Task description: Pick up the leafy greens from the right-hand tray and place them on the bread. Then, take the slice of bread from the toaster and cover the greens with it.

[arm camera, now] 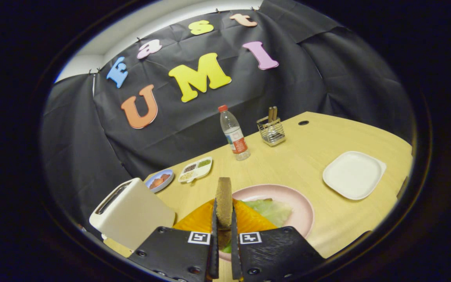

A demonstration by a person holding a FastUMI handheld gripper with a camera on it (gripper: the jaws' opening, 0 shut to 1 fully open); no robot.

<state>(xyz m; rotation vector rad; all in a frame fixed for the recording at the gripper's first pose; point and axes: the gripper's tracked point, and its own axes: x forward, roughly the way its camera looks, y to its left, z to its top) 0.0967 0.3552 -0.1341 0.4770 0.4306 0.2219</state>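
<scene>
In the gripper view, the claw [224, 219] was closed narrow on a slice of bread [224, 201], both fingers pressing its flat sides so the slice stood upright on edge between them, its top rising above the fingertips. Taking the pink plate [302, 207] as the landmark: the held slice hung over the plate's near-left part, above an orange slice [200, 220] that covered that side of the plate and spread out to either side of the fingers. The leafy greens [270, 210] lay on the plate just right of the held bread, pale green, partly tucked against the orange piece. Whether a lower slice of bread lay under these could not be told.

Left of the plate stood the white toaster [131, 211], close beside it, slot facing up. Beyond the plate's left edge sat a small blue dish [159, 180] with reddish pieces and, next to it, a white divided tray [196, 169] of seasonings. Farther beyond the plate stood a clear water bottle [234, 135] with a red cap, and to its right a wire holder [271, 131] with wooden sticks. Right of the plate, well apart, a white square plate [354, 174] rested on the wooden tabletop [300, 164].
</scene>
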